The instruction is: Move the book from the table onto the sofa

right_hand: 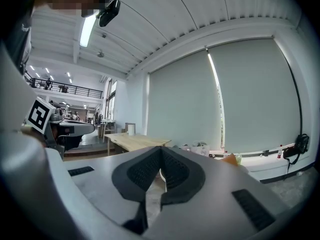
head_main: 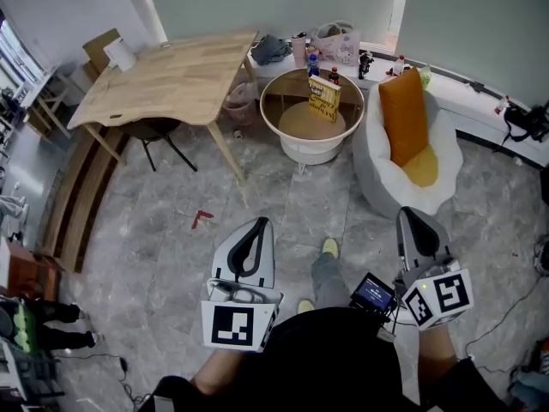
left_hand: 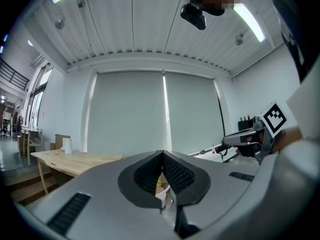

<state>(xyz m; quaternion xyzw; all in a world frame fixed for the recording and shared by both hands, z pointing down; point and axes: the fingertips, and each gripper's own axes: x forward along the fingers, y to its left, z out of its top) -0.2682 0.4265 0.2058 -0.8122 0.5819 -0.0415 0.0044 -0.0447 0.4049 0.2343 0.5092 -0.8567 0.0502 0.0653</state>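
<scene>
Nearest us, we see the left gripper (head_main: 256,226) and right gripper (head_main: 412,217) both pinched closed with nothing between the jaws, over grey floor (head_main: 171,230) and well short of the furniture. Further out, the yellow book (head_main: 324,98) stands upright on the round worktop (head_main: 296,149), untouched. Just right of that sits the white sofa (head_main: 386,187) with its orange cushion (head_main: 401,114), no book on it. We judge the task barely begun: approach, grasp, carry and set-down are all left.
</scene>
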